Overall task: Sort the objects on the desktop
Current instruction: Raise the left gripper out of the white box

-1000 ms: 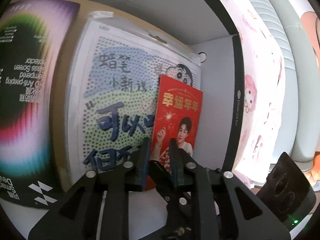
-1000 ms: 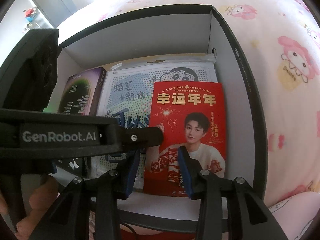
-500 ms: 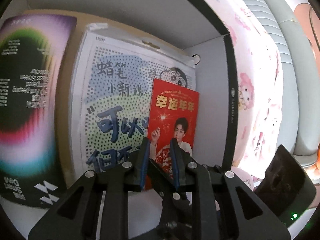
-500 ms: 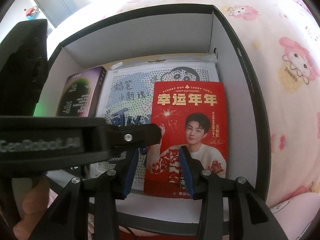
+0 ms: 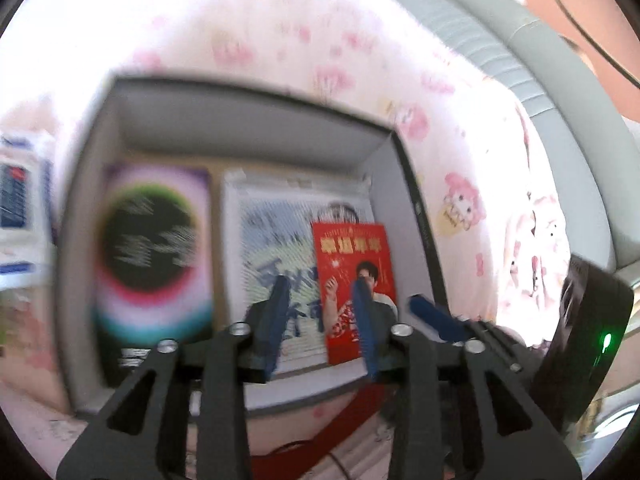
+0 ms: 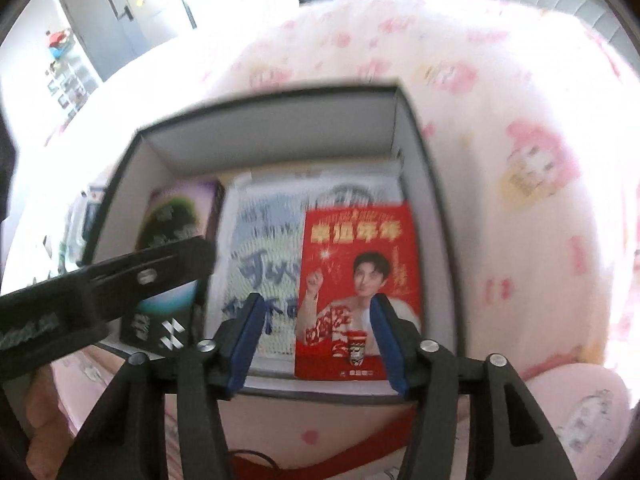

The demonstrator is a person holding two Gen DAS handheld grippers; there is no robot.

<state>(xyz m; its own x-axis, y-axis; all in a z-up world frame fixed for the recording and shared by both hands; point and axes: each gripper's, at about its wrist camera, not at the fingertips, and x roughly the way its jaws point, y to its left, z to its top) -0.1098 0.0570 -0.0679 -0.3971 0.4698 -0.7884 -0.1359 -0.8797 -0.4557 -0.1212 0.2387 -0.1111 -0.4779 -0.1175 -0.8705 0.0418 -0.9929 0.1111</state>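
Pink cartoon-print bedding (image 6: 520, 128) surrounds everything, and on it sits the open grey box (image 6: 276, 148), which now looks smaller and farther off in both views than a second ago, since both hands have lifted away from it. Inside, the purple packet (image 5: 156, 248) lies at the left, the white dotted sheet (image 5: 276, 240) in the middle, and the red card (image 6: 360, 276) rests flat on that sheet against the box's right wall. The left gripper (image 5: 320, 320) and right gripper (image 6: 320, 340) have just been opening; their blue jaws stand spread with nothing between them. I judge the card released and stowed, so another item can be fetched next.
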